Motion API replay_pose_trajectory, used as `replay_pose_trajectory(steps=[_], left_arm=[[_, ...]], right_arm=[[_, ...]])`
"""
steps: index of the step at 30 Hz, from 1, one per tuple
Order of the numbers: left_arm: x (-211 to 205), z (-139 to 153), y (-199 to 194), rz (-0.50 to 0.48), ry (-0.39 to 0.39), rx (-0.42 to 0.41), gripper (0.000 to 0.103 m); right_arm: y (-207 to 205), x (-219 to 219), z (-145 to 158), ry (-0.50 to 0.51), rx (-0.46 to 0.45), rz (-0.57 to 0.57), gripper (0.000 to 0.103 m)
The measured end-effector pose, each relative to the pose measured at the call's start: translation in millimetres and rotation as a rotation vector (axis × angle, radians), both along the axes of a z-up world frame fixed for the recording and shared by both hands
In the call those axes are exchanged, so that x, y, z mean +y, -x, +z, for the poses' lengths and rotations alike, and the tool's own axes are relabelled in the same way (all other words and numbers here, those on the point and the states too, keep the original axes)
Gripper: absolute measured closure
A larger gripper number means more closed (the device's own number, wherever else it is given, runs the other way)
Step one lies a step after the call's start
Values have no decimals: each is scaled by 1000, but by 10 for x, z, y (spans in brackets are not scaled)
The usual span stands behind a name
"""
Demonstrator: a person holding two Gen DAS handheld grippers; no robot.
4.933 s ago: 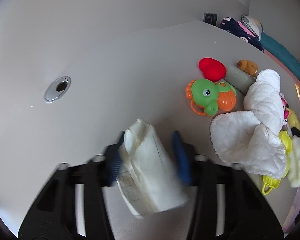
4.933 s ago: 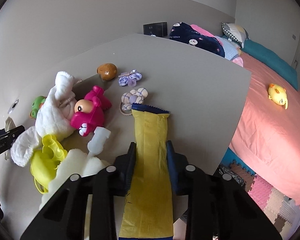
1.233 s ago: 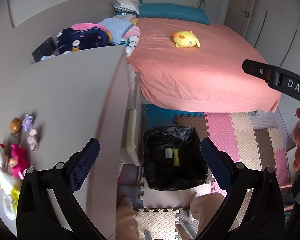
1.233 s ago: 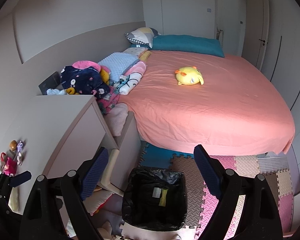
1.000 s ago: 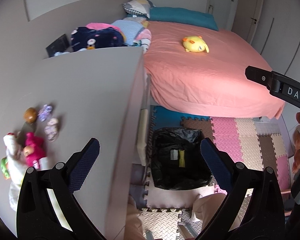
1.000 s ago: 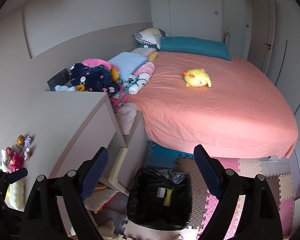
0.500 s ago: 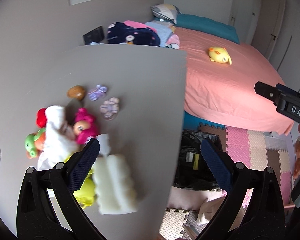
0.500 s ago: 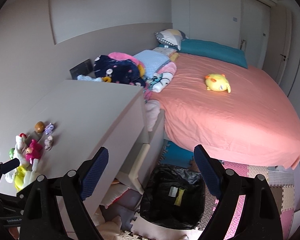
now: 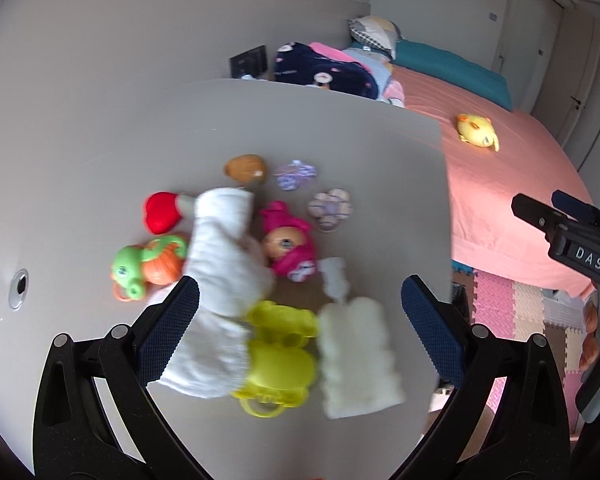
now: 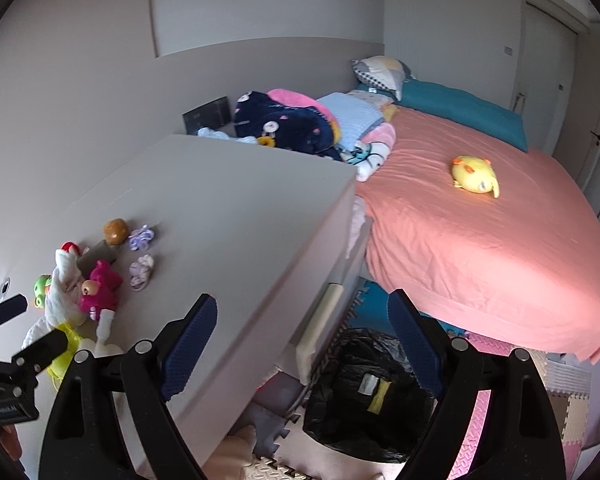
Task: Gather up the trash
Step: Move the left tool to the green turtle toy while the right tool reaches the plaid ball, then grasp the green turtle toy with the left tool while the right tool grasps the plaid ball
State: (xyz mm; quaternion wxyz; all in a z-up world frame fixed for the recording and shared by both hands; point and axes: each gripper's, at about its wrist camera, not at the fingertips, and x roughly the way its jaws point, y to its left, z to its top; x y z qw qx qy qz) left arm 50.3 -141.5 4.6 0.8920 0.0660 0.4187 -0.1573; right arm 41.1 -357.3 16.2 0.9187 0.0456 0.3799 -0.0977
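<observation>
Colours I logged: desk top, pale grey. On it, at centre frame of the left view: red toy; green and orange toy; white cloth; magenta doll; yellow plastic toy; cream sponge; brown toy; two lilac flowers. Gripper pads were blue with a fine mesh pattern. In the right view I noted a salmon-pink bed sheet, yellow plush, teal pillow, black bin bag, and pink and beige floor mats at lower right.
</observation>
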Motion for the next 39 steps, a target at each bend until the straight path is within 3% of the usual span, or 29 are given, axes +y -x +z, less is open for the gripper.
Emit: replay_pose_trajectory(steps=[20, 31, 33, 35, 39], left_arm=[[991, -210, -477, 153, 30, 52, 5], [1189, -458, -740, 177, 28, 108, 5], [1199, -502, -781, 176, 31, 119, 6], [1217, -531, -796, 184, 31, 120, 9], [1243, -590, -837, 193, 15, 124, 15]], right_arm=[[-674, 753, -289, -14, 59, 136, 16], [-967, 1038, -531, 0, 106, 202, 16], [-1029, 1089, -583, 13, 117, 214, 20], [-1079, 1116, -629, 12, 132, 221, 34], [-1146, 1133, -685, 0, 143, 226, 40]])
